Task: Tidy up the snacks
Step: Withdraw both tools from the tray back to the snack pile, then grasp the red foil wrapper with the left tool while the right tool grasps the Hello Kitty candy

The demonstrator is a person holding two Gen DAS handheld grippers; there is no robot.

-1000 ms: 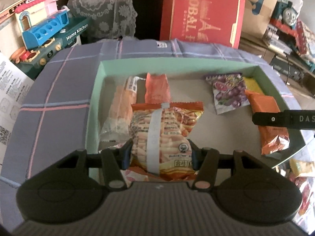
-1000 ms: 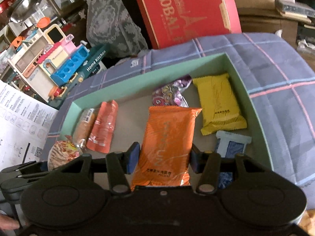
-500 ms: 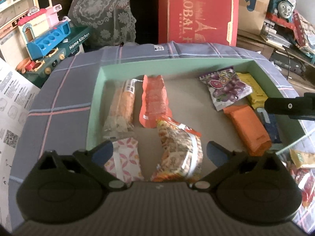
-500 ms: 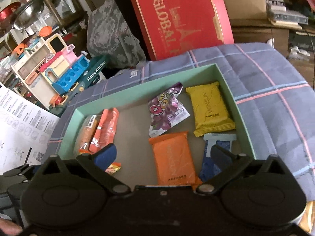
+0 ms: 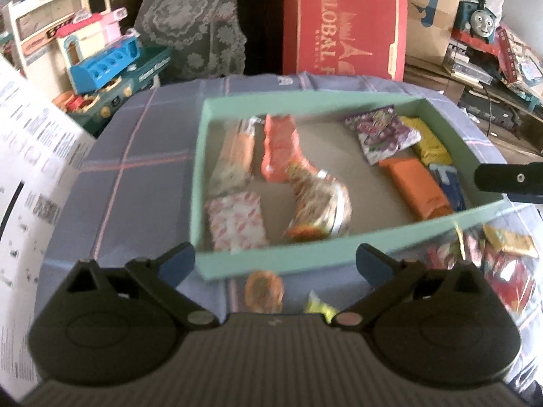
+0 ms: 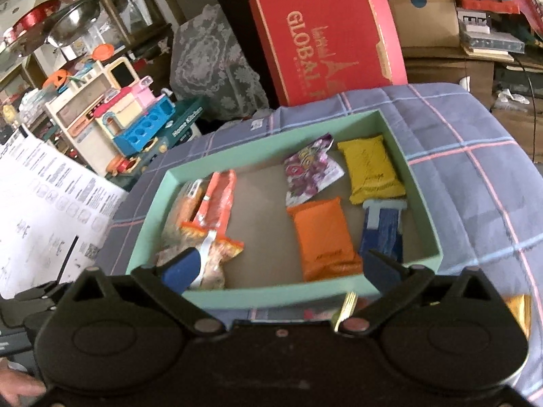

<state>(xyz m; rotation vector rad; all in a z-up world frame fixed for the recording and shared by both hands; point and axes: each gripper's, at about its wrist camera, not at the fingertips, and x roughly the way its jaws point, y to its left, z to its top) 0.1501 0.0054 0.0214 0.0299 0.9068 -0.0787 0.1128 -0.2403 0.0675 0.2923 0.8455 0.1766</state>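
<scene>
Cluttered toys and a red carton crowd the far side of a checked purple cloth, where we see a shallow mint-green box of snacks. Our left gripper hangs spread wide and empty at the box's near wall, the crinkly noodle-print packet lying inside just beyond it. Our right gripper is equally wide and empty, the smooth orange pouch flat in the box just ahead. Motion blur smears the left view; loose wrappers near the box are hard to make out.
</scene>
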